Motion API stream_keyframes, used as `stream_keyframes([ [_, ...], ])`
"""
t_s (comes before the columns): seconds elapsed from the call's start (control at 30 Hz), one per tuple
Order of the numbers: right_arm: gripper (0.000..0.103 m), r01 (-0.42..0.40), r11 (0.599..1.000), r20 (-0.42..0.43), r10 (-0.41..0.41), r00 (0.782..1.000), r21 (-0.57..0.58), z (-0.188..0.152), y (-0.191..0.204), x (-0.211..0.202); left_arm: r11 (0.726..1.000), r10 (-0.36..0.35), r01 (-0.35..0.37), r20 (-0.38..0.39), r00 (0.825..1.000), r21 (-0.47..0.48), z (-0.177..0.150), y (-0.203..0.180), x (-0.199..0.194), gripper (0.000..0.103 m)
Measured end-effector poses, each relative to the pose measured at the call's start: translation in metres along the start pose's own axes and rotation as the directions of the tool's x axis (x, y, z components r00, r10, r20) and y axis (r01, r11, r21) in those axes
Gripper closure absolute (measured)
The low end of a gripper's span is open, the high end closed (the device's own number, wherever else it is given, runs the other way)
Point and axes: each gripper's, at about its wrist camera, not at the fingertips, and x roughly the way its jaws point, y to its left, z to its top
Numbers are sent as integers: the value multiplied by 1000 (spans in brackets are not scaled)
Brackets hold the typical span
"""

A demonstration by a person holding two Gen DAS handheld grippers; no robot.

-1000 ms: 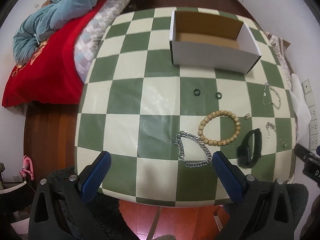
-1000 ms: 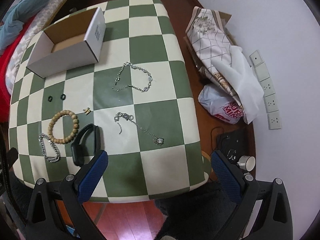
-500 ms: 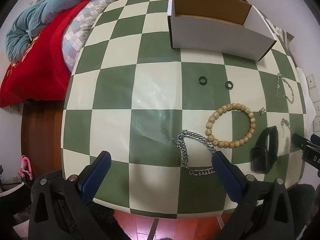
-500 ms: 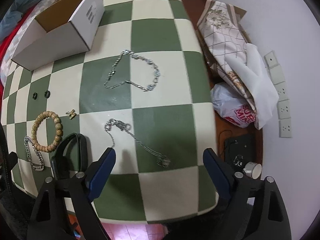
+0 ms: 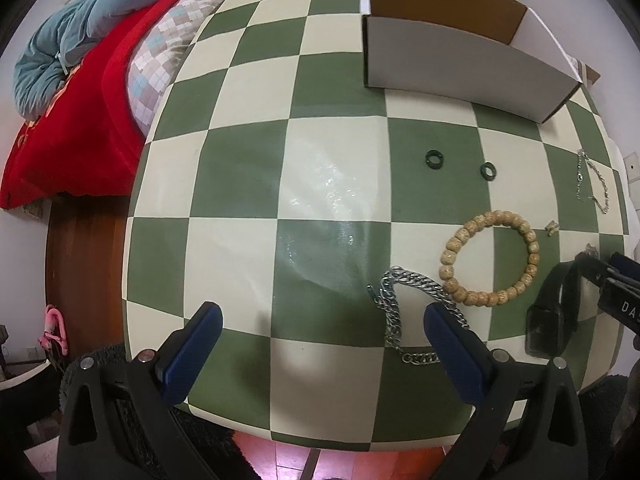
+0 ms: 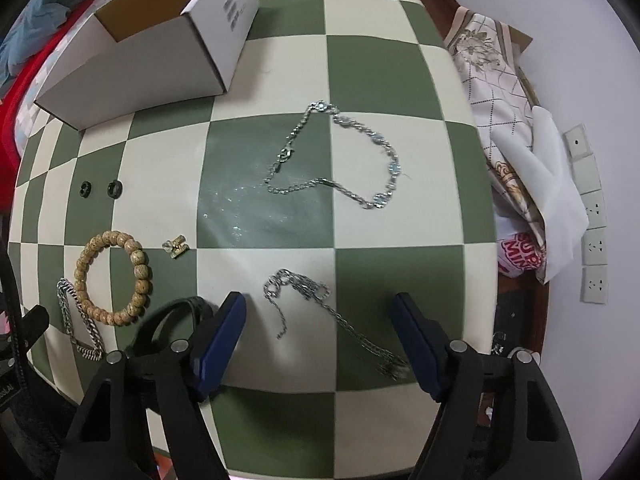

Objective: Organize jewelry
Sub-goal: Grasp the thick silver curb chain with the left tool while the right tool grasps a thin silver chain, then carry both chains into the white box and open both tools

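Note:
Jewelry lies spread on a green-and-cream checked table [image 5: 248,168]. My left gripper [image 5: 320,314] is open over the near edge, its right finger just above a heavy silver chain bracelet [image 5: 394,308]. Beside that lie a wooden bead bracelet [image 5: 490,258], a black band [image 5: 554,314] and two dark rings [image 5: 434,159]. My right gripper [image 6: 320,306] points down over a thin silver necklace [image 6: 316,300]; its jaws are closing with the necklace between them, untouched. A silver bracelet with pale stones [image 6: 340,156] and a small gold clasp [image 6: 176,246] lie farther off.
An open white cardboard box [image 5: 460,40], brown inside, stands at the far side of the table [image 6: 392,64]. A bed with red and blue bedding [image 5: 80,92] borders the left. Patterned cloth and bags [image 6: 516,152] lie on the floor by a wall with sockets.
Both grippers have come down closer to the table. The right gripper's jaws have narrowed and now straddle the thin necklace. The left gripper has shifted toward the chain bracelet.

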Motion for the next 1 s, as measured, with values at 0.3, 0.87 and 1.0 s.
stream_keyframes([
  [0.3, 54, 0, 999, 28, 1, 1000, -36, 3, 14, -3, 992, -124, 122, -70, 990, -30, 4, 6, 24, 24],
  [0.87, 100, -143, 977, 118, 125, 985, 156, -11, -38, -28, 994, -101, 99, 28, 995, 46, -4, 2, 8, 100],
  [1.0, 100, -184, 965, 168, 154, 974, 184, -17, -45, -54, 993, -111, 109, 66, 992, 43, -13, 3, -20, 101],
])
